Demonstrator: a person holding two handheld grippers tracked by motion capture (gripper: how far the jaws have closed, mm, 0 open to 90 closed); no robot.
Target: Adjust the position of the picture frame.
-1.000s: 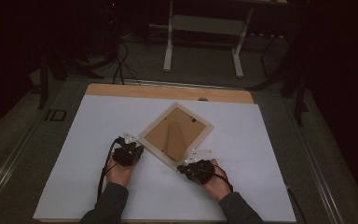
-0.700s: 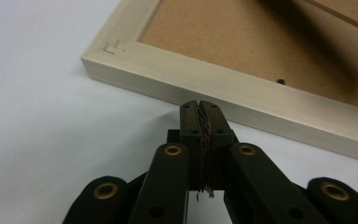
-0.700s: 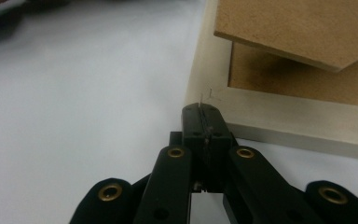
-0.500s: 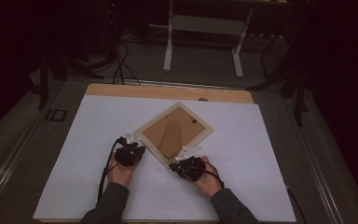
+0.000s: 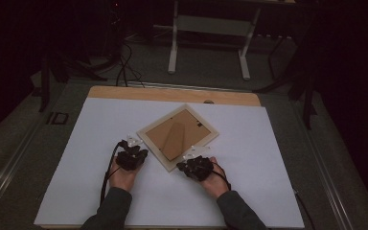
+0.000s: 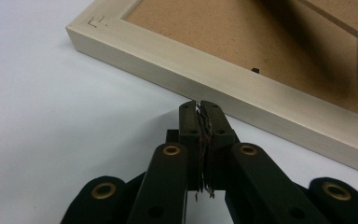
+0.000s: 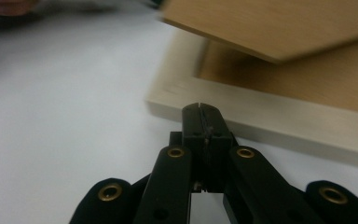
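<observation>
A pale wooden picture frame [image 5: 155, 145] lies face down on the white table top, turned like a diamond, its brown backing and fold-out stand [image 5: 174, 139] facing up. My left gripper [image 5: 141, 150] is shut, its tips against the frame's lower left edge [image 6: 223, 86]. Nothing sits between the left fingers [image 6: 189, 123]. My right gripper [image 5: 182, 164] is shut too, its tips [image 7: 200, 106] at the frame's lower right edge [image 7: 279, 126] close to the near corner. In the right gripper view the stand [image 7: 270, 23] lifts above the backing.
The white sheet [image 5: 268, 191] covers the table, with a wooden strip [image 5: 172, 93] along its far edge. Beyond it are dark floor, cables [image 5: 122, 64] and a stand's white legs [image 5: 172, 52]. A person's forearms enter from the bottom.
My right gripper has slid left along the frame's lower right edge toward the near corner. The frame has shifted slightly left. The left gripper has stayed put.
</observation>
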